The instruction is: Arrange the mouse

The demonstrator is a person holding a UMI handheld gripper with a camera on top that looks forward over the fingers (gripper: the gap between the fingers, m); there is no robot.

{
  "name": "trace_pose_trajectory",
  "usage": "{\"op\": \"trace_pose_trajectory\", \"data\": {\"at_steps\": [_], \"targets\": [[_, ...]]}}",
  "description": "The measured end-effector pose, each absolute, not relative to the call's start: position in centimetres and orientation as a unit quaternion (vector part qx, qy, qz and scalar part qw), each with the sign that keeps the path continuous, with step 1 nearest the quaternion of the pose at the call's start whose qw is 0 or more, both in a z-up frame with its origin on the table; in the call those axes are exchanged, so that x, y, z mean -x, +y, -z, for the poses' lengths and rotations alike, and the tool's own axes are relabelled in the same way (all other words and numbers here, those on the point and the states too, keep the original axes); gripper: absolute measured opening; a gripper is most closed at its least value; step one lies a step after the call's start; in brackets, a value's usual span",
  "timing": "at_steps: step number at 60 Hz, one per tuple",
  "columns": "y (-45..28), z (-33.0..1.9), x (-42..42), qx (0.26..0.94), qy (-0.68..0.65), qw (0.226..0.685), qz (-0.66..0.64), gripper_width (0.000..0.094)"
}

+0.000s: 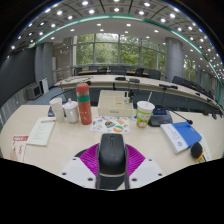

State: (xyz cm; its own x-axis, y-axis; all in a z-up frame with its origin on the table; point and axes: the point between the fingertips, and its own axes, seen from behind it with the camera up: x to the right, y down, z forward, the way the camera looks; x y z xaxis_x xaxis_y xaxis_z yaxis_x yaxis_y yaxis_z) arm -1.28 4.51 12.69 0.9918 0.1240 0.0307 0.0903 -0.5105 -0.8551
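Note:
A black computer mouse (111,158) with a grey band near its rear sits between my gripper's (111,160) two fingers, whose purple pads (88,156) press on both its sides. The mouse is held above a pale wooden table (60,145), pointing forward along the fingers. A second dark mouse-like object (197,150) lies on the table to the right, beside a blue-and-white booklet (180,135).
Ahead on the table stand a red-and-white bottle (84,103), a white mug (71,111), a paper cup (145,113), a dark box (161,117), papers (41,131) and a colourful sheet (110,125). Desks and windows lie beyond.

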Motion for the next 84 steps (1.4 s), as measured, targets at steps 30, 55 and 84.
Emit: {"op": "trace_pose_trajectory", "data": {"at_steps": [30, 55, 84], "targets": [[2.5, -0.6, 5.7, 0.916, -0.047, 0.398, 0.01, 0.0864], [-12.2, -17.9, 5.8, 0.891, -0.017, 0.451, 0.045, 0.0857], [-34.1, -23.7, 7.5, 0.878, -0.007, 0.476, 0.06, 0.0851]]}}
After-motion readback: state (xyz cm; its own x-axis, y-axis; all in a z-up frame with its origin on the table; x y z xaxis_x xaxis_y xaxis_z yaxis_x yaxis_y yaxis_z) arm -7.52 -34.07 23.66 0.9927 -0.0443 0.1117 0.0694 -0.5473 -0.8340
